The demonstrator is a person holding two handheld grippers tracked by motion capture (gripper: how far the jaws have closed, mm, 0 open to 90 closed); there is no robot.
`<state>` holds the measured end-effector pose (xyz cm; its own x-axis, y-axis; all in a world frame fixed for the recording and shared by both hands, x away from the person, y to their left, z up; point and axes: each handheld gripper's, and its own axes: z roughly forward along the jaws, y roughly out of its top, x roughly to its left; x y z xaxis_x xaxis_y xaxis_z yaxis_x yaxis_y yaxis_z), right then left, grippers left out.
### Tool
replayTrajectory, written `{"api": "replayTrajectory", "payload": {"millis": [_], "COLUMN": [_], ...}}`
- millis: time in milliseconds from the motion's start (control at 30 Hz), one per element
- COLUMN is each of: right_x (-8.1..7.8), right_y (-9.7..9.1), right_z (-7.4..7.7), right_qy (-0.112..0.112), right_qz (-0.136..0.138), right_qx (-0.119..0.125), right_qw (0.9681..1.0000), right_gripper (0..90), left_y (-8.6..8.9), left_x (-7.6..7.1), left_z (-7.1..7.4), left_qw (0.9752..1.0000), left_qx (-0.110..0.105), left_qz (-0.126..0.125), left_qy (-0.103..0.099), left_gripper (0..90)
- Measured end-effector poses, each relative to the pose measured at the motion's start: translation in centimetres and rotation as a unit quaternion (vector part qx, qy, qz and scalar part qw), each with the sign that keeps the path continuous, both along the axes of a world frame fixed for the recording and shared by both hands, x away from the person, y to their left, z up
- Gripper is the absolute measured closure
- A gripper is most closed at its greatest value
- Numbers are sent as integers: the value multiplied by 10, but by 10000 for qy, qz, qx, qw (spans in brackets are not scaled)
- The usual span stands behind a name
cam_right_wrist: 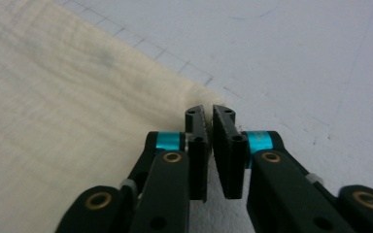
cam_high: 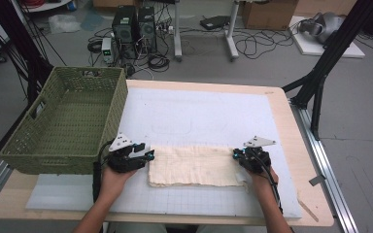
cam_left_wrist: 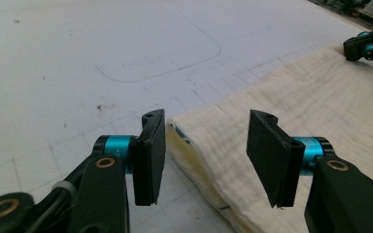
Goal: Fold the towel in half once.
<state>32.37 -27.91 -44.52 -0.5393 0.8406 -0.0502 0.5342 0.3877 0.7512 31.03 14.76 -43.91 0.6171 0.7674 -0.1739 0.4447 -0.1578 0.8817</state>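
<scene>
— On the white mat (cam_high: pixel 199 116) that covers the table (cam_high: pixel 291 126), where do we see the cloth?

— We see the folded cream cloth (cam_high: pixel 194 166) lying flat near the front edge, stretched between our two hands. The green basket (cam_high: pixel 65 121) stands on the table's left end, well apart from the cloth.

— And the left gripper (cam_high: pixel 148 154)?

— We find it at the cloth's left end. In the left gripper view its jaws stand well apart, and the cloth's folded corner (cam_left_wrist: pixel 209 141) lies between them; the pads (cam_left_wrist: pixel 150 145) do not press on it, so we call it open.

— The right gripper (cam_high: pixel 236 154)?

— It sits at the cloth's right end. In the right gripper view (cam_right_wrist: pixel 209 116) its jaws are nearly together, with only a thin slit left, right at the cloth's corner (cam_right_wrist: pixel 194 92). We cannot tell whether any fabric is caught in that slit; the corner seems to lie just ahead of the tips.

— Anything else across the cloth?

— In the left gripper view we see the other gripper (cam_left_wrist: pixel 369 46) at the far end of the cloth.
</scene>
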Motion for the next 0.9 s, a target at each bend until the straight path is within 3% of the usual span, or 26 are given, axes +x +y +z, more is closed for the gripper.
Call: {"api": "replayTrajectory", "payload": {"millis": [33,133,267,333,367,500,533,600,633,667,700,733,767,900], "right_x": [-1,2,13,19,22,29,31,33,33,32,32,30,29,22], "right_y": [0,-5,0,4,6,10,10,7,6,6,5,6,9,13], "right_z": [2,9,12,10,8,0,-3,-5,-5,-4,-3,-3,-2,3], "right_qy": [-133,-183,-270,-272,-204,21,122,258,315,319,425,406,338,60], "right_qz": [-128,-178,-29,71,122,197,210,257,310,280,446,504,532,441], "right_qx": [-131,174,333,278,279,198,172,429,502,490,607,532,398,106], "right_qw": [9997,9995,9991,9992,9993,9996,9996,9984,9978,9979,9963,9965,9972,9990], "right_gripper": [764,687,586,544,520,497,505,571,621,718,846,854,861,866], "left_y": [0,-3,-11,-14,-15,-18,-19,-20,-21,-21,-21,-21,-21,-15], "left_x": [1,7,25,33,36,42,42,41,40,38,37,36,35,38], "left_z": [0,3,7,5,2,-10,-12,-13,-12,-12,-12,-11,-9,-4], "left_qw": [10000,10000,9998,9994,9995,9980,9973,9966,9960,9952,9950,9944,9940,9971], "left_qx": [22,-16,140,210,184,368,441,509,643,830,816,883,976,716], "left_qz": [15,51,141,251,269,72,13,-21,-24,-44,-202,-229,-192,159], "left_qy": [-10,-80,-50,-64,-20,502,583,655,617,521,534,529,457,178], "left_gripper": [490,487,477,444,447,446,447,483,522,604,742,825,849,860]}}
